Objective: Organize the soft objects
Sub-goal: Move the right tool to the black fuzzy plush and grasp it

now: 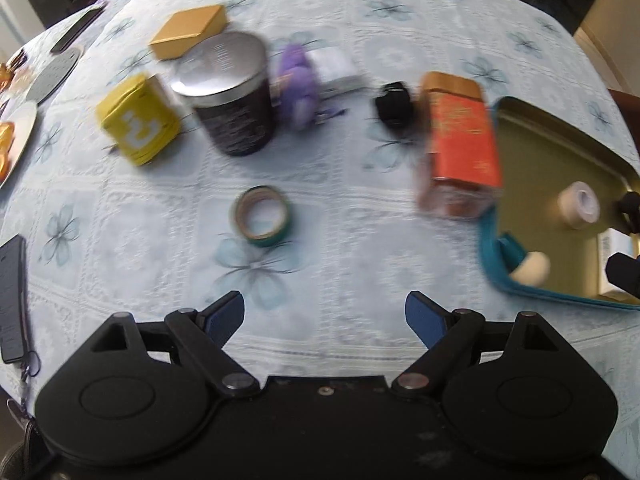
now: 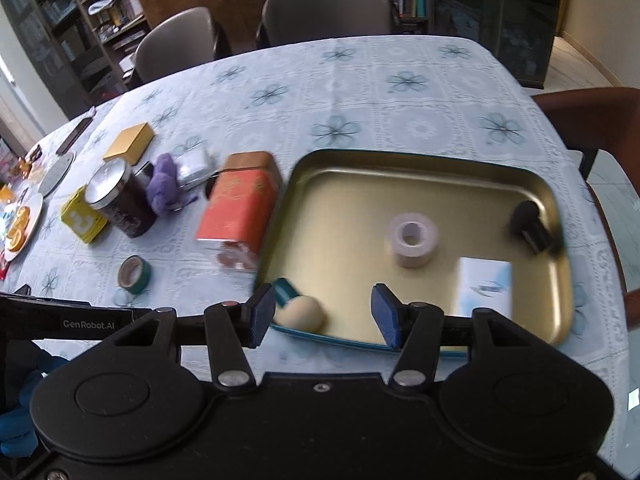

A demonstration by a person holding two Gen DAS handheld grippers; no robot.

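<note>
A gold tray with a teal rim (image 2: 400, 168) lies on the right of the table; it also shows in the left wrist view (image 1: 540, 152). In it are a pale tape roll (image 2: 412, 240), a cream soft ball (image 2: 302, 314), a white packet (image 2: 484, 286) and a black object (image 2: 530, 224). A purple plush toy (image 1: 298, 84) (image 2: 162, 190) lies behind a dark can. My left gripper (image 1: 324, 316) is open and empty above the cloth, near a green tape roll (image 1: 264, 216). My right gripper (image 2: 324, 314) is open and empty at the tray's near edge, by the ball.
On the cloth stand a dark can (image 1: 232, 96), a yellow cube (image 1: 138, 118), a gold box (image 1: 188, 32), an orange tin (image 1: 460, 140) beside the tray, and a small black object (image 1: 394, 106). A phone (image 1: 12, 296) lies left. Chairs (image 2: 320, 8) stand behind.
</note>
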